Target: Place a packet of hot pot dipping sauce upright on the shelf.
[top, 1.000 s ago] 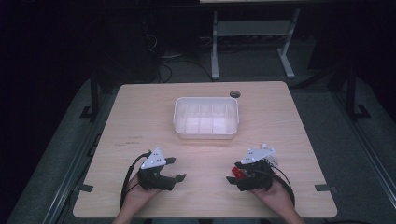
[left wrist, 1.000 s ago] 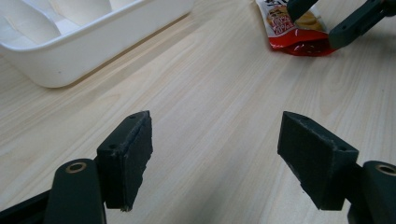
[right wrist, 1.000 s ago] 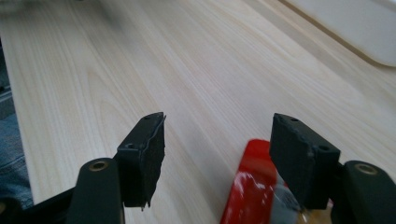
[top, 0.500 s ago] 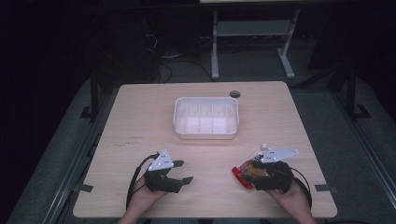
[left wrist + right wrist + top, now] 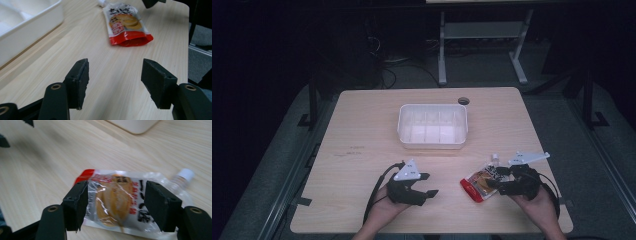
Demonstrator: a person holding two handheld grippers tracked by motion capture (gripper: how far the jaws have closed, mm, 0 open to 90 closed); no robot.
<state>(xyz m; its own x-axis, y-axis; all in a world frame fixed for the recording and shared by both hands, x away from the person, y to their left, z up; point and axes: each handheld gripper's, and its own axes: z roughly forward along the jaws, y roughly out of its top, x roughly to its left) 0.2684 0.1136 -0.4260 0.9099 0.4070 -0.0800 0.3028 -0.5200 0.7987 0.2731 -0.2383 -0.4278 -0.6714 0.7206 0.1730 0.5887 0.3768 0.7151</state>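
At lower right of the high view, the right gripper [image 5: 499, 181] lies level, jaws wide around the red-bottomed spout pouch [image 5: 482, 179], whose print is unreadable. At lower centre, the left gripper [image 5: 428, 184] has been narrowing its empty jaws

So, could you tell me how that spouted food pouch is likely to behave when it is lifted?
The pouch looks like soft, glossy film, so it will probably sag and could slip. It lies flat, so rolling seems unlikely. The right claw straddles it, with the capped spout to one side, so that end may droop.
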